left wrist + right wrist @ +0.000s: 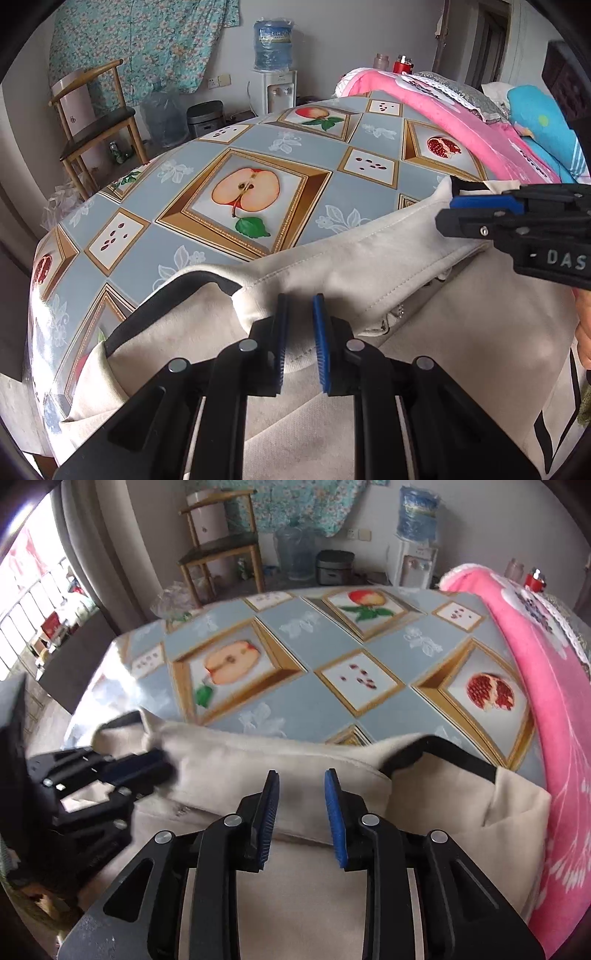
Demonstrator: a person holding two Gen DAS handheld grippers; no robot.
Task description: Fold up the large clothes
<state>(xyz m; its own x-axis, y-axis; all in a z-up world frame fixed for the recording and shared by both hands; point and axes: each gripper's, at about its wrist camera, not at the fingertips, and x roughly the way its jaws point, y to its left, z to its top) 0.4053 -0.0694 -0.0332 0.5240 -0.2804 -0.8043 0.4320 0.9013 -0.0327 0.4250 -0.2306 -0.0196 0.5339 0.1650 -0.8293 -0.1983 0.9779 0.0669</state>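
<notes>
A large cream garment (369,280) with black trim lies on the near part of the table, its folded far edge running across both views; it also fills the near half of the right wrist view (295,760). My left gripper (299,306) is open, its blue pads just above the garment's folded edge, nothing between them. My right gripper (301,781) is open too, hovering over the same edge further right. In the left wrist view the right gripper (454,206) comes in from the right over the garment's corner. The left gripper (155,764) shows blurred at the left of the right wrist view.
The table (258,140) has a blue-grey fruit-print cloth. A pink blanket (443,107) and blue fabric (543,122) are piled along its right side, also in the right wrist view (535,672). Behind stand a wooden chair (96,122), water bottles and a dispenser (273,88).
</notes>
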